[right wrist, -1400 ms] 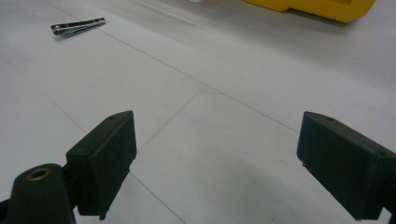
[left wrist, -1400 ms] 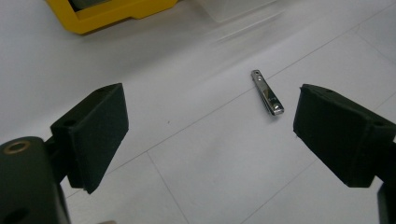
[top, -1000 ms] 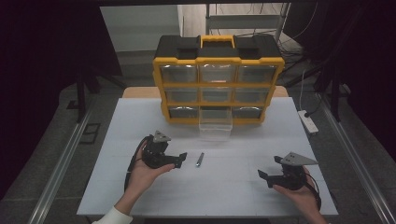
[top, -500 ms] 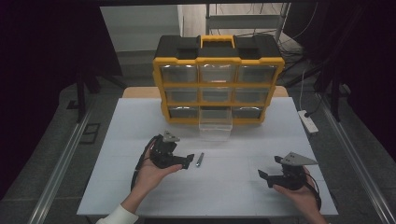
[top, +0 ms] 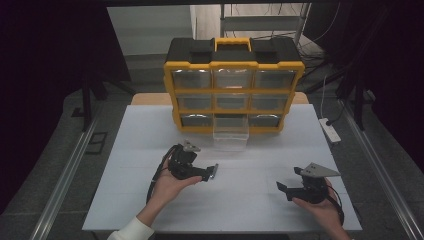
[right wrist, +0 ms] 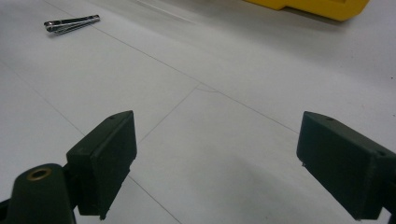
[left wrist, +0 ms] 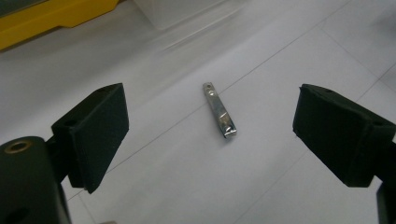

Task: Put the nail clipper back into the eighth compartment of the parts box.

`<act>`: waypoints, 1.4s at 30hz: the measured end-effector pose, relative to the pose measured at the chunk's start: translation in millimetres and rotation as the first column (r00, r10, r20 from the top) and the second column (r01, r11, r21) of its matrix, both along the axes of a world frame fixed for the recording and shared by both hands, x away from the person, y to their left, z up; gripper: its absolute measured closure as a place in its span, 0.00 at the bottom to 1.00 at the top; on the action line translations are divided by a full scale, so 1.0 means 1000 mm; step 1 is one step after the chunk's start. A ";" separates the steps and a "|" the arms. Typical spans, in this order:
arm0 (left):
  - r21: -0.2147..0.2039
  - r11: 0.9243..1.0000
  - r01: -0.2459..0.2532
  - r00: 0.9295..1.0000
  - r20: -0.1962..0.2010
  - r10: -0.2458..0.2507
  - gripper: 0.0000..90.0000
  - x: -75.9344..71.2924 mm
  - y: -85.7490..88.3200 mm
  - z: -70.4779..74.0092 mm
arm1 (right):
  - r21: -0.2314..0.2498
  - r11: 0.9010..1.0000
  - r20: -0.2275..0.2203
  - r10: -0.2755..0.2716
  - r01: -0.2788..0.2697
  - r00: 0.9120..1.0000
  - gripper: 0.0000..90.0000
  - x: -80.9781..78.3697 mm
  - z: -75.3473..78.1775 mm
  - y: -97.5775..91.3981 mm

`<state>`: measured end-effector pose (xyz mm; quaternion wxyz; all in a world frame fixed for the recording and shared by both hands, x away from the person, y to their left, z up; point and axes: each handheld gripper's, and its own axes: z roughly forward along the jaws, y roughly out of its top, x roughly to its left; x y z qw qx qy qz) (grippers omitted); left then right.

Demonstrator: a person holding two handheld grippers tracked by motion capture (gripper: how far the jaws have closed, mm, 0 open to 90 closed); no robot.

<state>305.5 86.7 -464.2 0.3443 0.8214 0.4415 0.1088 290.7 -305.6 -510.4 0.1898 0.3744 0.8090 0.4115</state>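
A small metal nail clipper [top: 214, 171] lies flat on the white table [top: 250, 200], near its middle. My left gripper [top: 204, 175] is open, its tips just left of the clipper and pointing at it. In the left gripper view the clipper [left wrist: 219, 111] lies a little ahead, between the two spread black pads [left wrist: 95, 133]. My right gripper [top: 283, 189] is open at the table's right front, pointing left, with nothing between its jaws. In the right gripper view the clipper [right wrist: 72, 23] lies far off at the upper left.
A yellow and black drawer organizer [top: 233, 85] stands at the back of the table. One clear drawer [top: 230, 134] in its bottom row is pulled out toward me. A white power strip [top: 330, 131] lies off the table's right edge.
My left gripper has moved right and a little forward, up to the nail clipper. The right gripper has stayed where it was.
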 end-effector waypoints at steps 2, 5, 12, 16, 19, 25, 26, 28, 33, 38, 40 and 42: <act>0.000 1.000 0.003 1.000 0.001 -0.003 0.13 0.001 -0.002 0.000 | 0.000 1.000 0.000 0.000 0.000 1.000 0.14 0.000 0.000 0.000; 0.002 1.000 0.008 1.000 -0.004 -0.008 0.13 0.002 -0.005 -0.001 | 0.003 1.000 0.000 0.001 -0.001 1.000 0.14 0.000 0.000 0.000; 0.002 1.000 0.019 1.000 -0.008 -0.019 0.12 0.005 -0.013 -0.001 | 0.002 1.000 0.000 0.002 -0.002 1.000 0.14 0.000 0.000 0.000; 0.004 1.000 0.020 1.000 -0.010 -0.019 0.12 0.006 -0.017 -0.001 | 0.003 1.000 0.000 0.002 -0.002 1.000 0.14 0.000 0.000 -0.001; -0.010 0.999 0.031 0.999 -0.023 -0.031 0.12 0.007 -0.021 -0.001 | 0.003 1.000 -0.001 0.003 -0.003 1.000 0.14 0.000 0.000 0.000; 0.004 1.000 0.027 0.999 -0.021 -0.027 0.12 0.010 -0.027 -0.002 | 0.005 1.000 -0.001 0.005 -0.005 1.000 0.14 0.000 0.000 0.000; 0.000 1.000 0.029 0.999 -0.025 -0.029 0.12 0.011 -0.028 -0.003 | 0.006 1.000 0.000 0.007 -0.007 1.000 0.14 0.000 0.000 0.000; 0.002 0.999 0.032 0.999 -0.027 -0.032 0.12 0.012 -0.029 -0.003 | 0.005 1.000 0.001 0.008 -0.008 1.000 0.14 -0.001 0.000 0.000; 0.023 1.000 0.021 0.999 -0.029 -0.020 0.12 0.015 -0.032 -0.006 | 0.005 1.000 0.001 0.005 -0.005 1.000 0.14 -0.001 0.000 0.000; 0.034 0.999 0.011 0.999 -0.035 -0.010 0.12 0.017 -0.034 -0.007 | 0.002 1.000 0.002 0.004 -0.004 1.000 0.14 -0.001 0.001 0.000; 0.035 0.999 0.006 0.999 -0.035 -0.005 0.12 0.018 -0.034 -0.008 | 0.001 1.000 0.002 0.004 -0.004 1.000 0.14 -0.001 0.000 0.000; 0.042 0.999 0.004 0.999 -0.043 -0.003 0.13 0.019 -0.035 -0.010 | 0.002 1.000 0.002 0.004 -0.004 1.000 0.14 -0.001 0.001 0.000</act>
